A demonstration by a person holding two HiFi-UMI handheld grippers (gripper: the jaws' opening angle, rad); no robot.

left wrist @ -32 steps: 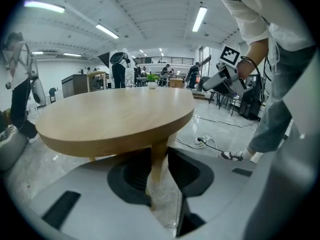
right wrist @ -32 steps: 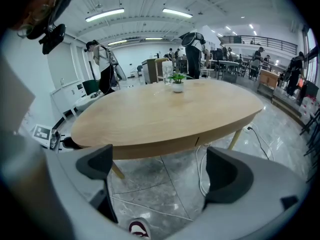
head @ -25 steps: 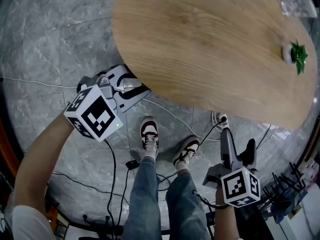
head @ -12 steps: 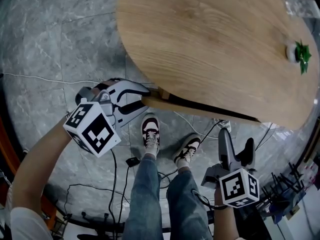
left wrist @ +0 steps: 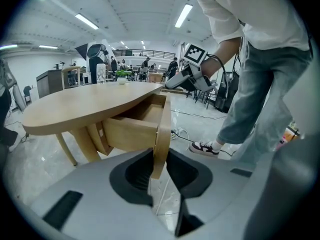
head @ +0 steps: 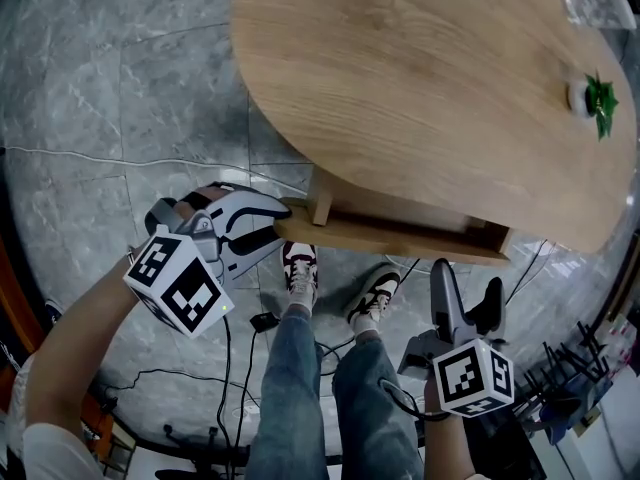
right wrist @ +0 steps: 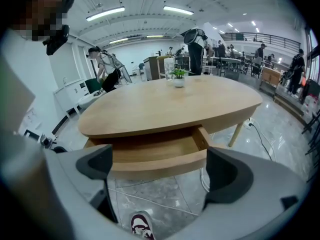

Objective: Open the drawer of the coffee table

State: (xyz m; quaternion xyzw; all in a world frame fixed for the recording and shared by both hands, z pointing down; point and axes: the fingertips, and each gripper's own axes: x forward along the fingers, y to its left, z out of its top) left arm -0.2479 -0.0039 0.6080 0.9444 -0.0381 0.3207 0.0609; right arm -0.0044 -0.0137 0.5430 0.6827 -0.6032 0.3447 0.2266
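Under the coffee table [head: 430,88], the drawer [head: 390,236] is standing partly open, the left gripper [head: 283,216] pinching its front for further pulling, the right gripper [head: 470,280] idling spread.

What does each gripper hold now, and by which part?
The left gripper grips the drawer front at one end, with the thin panel pinched between the jaws. The right gripper holds nothing; its jaws stand open.

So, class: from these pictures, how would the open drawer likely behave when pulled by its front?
The drawer looks like stiff wood, so it probably won't flex. Partly under the table top, it should slide rather than tip. The left tongs clamp one end of its front, so it might skew.
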